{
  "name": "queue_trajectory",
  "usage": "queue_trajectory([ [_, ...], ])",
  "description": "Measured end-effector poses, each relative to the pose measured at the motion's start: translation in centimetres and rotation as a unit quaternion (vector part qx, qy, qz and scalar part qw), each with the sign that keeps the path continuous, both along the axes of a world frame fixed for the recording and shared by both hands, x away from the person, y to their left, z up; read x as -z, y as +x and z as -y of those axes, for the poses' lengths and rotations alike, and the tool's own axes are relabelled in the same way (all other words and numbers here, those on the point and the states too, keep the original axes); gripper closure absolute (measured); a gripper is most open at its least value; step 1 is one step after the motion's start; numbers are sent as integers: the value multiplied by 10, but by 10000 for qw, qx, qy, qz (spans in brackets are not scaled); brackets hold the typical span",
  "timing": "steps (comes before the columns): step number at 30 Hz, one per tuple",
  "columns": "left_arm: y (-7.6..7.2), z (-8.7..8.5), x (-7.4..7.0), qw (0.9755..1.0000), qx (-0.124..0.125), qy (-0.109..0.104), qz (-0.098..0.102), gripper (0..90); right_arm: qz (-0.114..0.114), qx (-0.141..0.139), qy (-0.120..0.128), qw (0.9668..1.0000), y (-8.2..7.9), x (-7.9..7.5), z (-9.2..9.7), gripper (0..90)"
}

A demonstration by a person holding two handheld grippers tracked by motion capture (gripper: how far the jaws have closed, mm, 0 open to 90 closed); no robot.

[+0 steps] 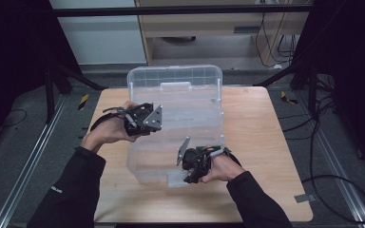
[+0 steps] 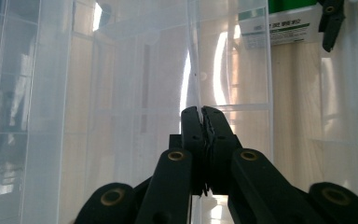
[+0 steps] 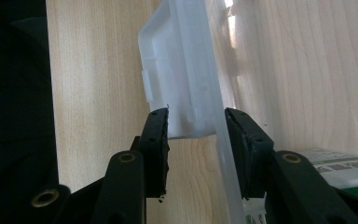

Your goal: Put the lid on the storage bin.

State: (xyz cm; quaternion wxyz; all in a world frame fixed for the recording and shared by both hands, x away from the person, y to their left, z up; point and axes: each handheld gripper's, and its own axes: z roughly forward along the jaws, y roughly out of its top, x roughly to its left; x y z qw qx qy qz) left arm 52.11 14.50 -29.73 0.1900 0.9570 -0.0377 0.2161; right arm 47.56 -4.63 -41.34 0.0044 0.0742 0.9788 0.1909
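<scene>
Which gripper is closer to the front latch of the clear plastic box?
The right gripper: its jaws grip the front latch on the box's near wall. The left gripper is farther back, its jaws shut on the thin rim of the box's left wall.

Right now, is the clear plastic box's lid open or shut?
Open: the lid stands raised behind the clear plastic box, its edge pinched by the left gripper.
</scene>
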Motion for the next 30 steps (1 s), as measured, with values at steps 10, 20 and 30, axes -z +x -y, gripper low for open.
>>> queue_trajectory([
  [10, -13, -4, 5, 9998, -38, -53, -164, 877, 65, -32, 76, 9999, -1, 0, 1, 607],
  [20, -22, -5, 10, 9996, -84, -26, -254, 869, 131, 14, 162, 9998, -4, 0, 3, 587],
  [30, -28, -6, 14, 9993, -56, 14, -360, 867, 348, 141, 414, 9984, -9, -4, 8, 592],
])
